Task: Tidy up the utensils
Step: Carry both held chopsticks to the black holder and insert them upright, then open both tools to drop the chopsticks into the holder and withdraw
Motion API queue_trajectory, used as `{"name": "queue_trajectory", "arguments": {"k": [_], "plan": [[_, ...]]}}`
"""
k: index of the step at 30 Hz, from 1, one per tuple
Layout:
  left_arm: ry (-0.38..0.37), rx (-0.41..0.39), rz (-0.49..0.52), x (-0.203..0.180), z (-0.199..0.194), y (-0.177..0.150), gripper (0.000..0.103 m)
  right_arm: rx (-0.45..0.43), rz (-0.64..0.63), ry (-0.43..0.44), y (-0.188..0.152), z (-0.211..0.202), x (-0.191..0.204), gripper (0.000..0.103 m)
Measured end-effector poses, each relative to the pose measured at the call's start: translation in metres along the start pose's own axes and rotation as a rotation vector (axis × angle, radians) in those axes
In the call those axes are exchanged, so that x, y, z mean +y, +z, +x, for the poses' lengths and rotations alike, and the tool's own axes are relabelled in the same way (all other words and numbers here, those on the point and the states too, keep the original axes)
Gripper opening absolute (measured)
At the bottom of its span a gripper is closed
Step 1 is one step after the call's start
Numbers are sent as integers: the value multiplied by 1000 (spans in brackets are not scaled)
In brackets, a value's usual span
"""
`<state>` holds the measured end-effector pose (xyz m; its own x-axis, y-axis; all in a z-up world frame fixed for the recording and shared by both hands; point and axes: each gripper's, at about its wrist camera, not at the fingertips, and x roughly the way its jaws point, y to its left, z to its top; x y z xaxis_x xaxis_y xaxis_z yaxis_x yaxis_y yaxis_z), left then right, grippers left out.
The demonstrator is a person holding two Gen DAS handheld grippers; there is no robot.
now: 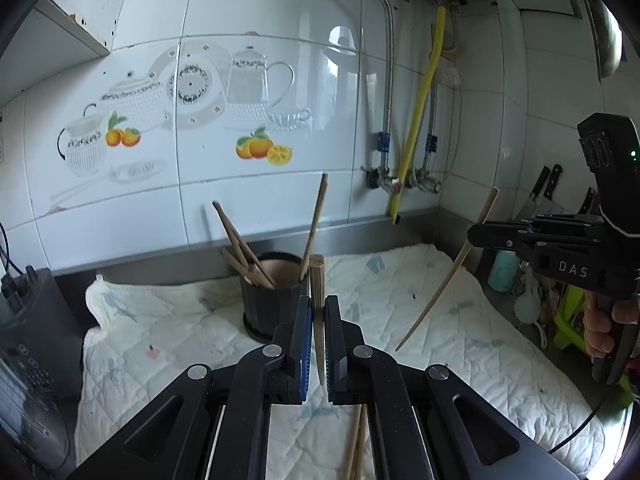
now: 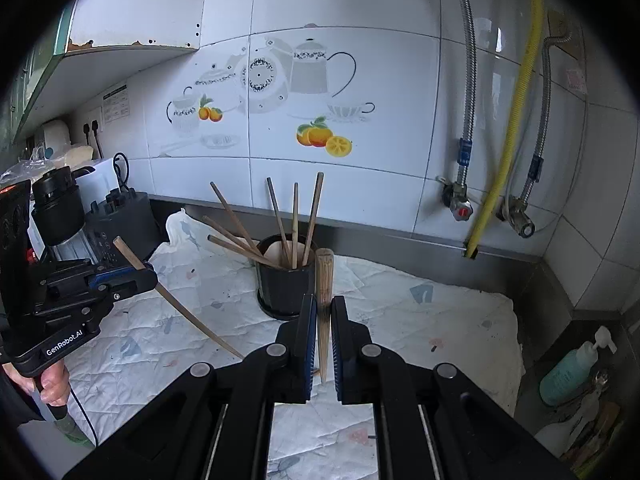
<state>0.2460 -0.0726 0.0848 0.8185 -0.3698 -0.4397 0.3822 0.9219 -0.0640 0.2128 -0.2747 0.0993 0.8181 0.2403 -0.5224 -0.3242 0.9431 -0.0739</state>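
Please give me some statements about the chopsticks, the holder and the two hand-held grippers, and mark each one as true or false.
1. Each hand-held gripper, left and right, is shut on one chopstick. True.
2. The black holder is empty. False: several chopsticks stand in it.
3. The holder lies tipped over. False: it stands upright on the white cloth.
4. More chopsticks lie on the cloth below the left hand-held gripper. True.

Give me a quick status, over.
Left claw shut on chopstick. Right claw shut on second chopstick. Holder cup ahead, path clear.
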Motion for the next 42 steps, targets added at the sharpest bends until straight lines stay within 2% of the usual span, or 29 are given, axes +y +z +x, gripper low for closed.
{"name": "queue_trajectory", "arguments": {"k": [10, 17, 23, 31, 42], "plan": [[58, -116, 18, 19, 12, 78, 5, -99, -47, 20, 60, 16, 12, 9], [88, -124, -1, 37, 48, 109, 5, -164, -60, 42, 95, 36, 18, 10], [112, -86, -15, 50, 86, 106, 5, -191, -26, 69, 106, 59, 15, 10], [111, -30, -40, 64, 116, 88, 5, -174, -7, 72, 100, 88, 14, 10], [93, 23, -53, 65, 128, 79, 6, -70, 31, 110, 87, 113, 10, 10]]}}
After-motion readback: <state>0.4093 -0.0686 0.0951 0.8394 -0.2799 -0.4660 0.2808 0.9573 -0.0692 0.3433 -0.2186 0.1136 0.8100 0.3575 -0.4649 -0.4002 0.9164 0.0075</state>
